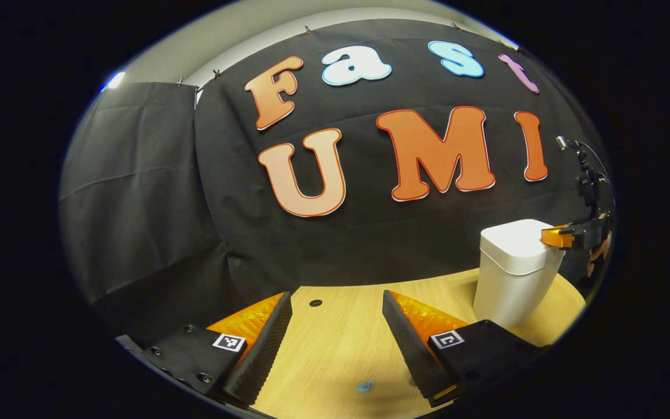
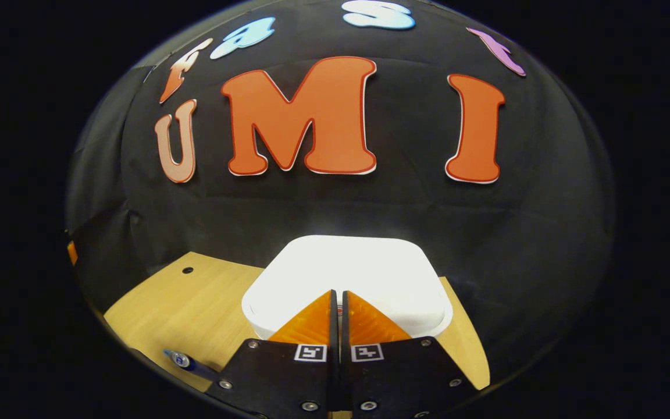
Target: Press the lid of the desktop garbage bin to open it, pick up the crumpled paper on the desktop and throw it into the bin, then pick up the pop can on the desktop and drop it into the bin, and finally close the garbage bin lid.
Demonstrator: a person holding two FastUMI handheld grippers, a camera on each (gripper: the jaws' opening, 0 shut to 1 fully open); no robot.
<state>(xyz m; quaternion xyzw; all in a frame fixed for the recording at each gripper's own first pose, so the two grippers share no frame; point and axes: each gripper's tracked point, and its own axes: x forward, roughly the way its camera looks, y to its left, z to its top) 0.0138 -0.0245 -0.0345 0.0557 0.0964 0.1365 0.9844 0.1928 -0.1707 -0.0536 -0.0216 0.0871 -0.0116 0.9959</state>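
Observation:
The white desktop bin point(image 1: 515, 273) stands on the wooden table at the right, its lid point(image 2: 346, 270) down and flat. My right gripper point(image 2: 338, 293) is shut with nothing between its fingers, its tips over the near part of the lid. In the left gripper view that same right gripper point(image 1: 553, 235) sits at the lid's right top edge, held by a hand. My left gripper point(image 1: 336, 297) is open low over the bare table, well left of the bin. I cannot tell whether the tips press on the lid.
The wooden table point(image 1: 335, 349) has a small round hole point(image 1: 315, 302) near its back edge, also seen as the hole point(image 2: 187, 270). A small blue object with a silvery end point(image 2: 181, 359) lies at the table's near left. A blue smudge point(image 1: 365, 386) marks the wood between my left fingers.

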